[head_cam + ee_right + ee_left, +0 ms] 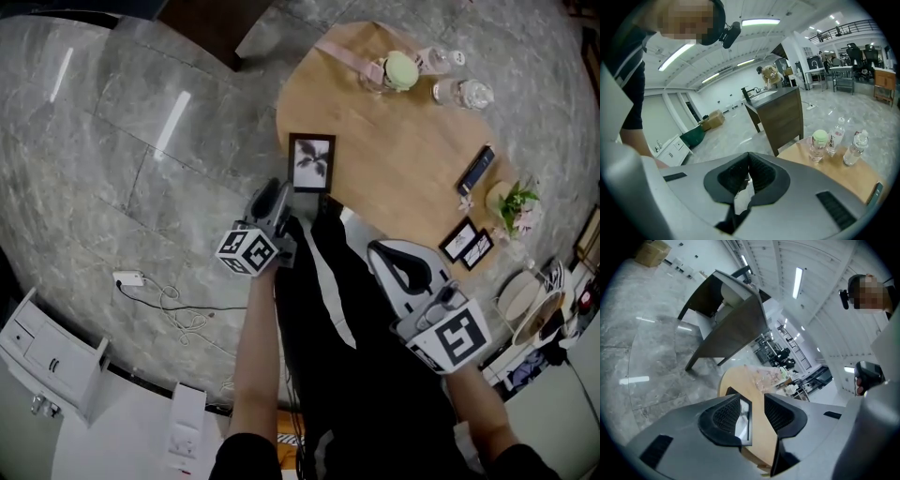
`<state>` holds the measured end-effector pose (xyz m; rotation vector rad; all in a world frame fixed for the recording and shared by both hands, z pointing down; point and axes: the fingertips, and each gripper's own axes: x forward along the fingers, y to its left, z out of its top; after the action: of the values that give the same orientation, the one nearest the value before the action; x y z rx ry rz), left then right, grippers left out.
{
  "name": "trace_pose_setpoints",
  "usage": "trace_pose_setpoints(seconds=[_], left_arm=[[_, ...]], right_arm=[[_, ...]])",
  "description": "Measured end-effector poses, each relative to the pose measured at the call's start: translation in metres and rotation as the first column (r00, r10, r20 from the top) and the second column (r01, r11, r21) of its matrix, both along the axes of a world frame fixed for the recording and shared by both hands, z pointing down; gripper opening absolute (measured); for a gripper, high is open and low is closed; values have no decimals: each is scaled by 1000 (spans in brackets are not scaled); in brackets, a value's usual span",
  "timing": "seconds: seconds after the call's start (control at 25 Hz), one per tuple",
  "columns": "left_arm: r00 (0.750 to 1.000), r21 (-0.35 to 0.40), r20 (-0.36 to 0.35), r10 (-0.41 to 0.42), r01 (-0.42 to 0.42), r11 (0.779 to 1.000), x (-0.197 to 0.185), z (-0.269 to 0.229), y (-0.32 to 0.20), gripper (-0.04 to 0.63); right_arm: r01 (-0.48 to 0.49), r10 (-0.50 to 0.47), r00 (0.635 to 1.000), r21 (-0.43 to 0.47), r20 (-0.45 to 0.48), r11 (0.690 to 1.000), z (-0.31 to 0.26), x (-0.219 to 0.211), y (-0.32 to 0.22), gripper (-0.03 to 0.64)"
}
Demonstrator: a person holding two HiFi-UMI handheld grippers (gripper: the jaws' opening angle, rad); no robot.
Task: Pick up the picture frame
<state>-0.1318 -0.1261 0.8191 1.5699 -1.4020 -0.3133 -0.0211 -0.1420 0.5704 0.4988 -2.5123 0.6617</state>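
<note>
The picture frame (pixel 311 162) is black with a grey plant print and lies flat at the near left edge of the round wooden table (pixel 394 150). My left gripper (pixel 270 195) hangs just left of and below the frame's near corner. Its jaws stand open, and in the left gripper view (pixel 757 414) the frame (pixel 742 423) shows in the gap beside the left pad, untouched. My right gripper (pixel 382 253) hovers lower right of the frame, over the person's dark clothing. In the right gripper view (pixel 749 169) its jaw tips meet and nothing is held.
At the table's far side stand a green-lidded cup (pixel 400 70) and two water bottles (pixel 459 92). A dark phone (pixel 476 169), a small plant (pixel 514 202) and two little frames (pixel 467 242) sit at the right. A power strip with cable (pixel 129 278) lies on the stone floor.
</note>
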Motion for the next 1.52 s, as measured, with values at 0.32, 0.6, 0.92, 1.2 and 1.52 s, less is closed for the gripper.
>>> trace_pose_setpoints(seconds=[0.32, 0.6, 0.92, 1.2, 1.52], left_arm=[[998, -39, -62, 28, -30, 999, 7, 56, 1, 236], [993, -71, -114, 26, -35, 997, 15, 94, 5, 267], [985, -108, -167, 40, -59, 992, 31, 125, 5, 262], [973, -87, -222, 57, -78, 993, 39, 126, 6, 159], [962, -71, -265, 60, -81, 994, 42, 123, 5, 106]], right_arm=[[-3, 1, 999, -35, -47, 999, 27, 2, 2, 12], [3, -8, 996, -53, -86, 999, 47, 8, 6, 12], [-7, -1, 995, -79, -100, 997, 59, 7, 11, 12], [-17, 9, 994, -80, -107, 997, 63, 7, 12, 12], [-20, 12, 994, -76, -107, 997, 62, 6, 14, 12]])
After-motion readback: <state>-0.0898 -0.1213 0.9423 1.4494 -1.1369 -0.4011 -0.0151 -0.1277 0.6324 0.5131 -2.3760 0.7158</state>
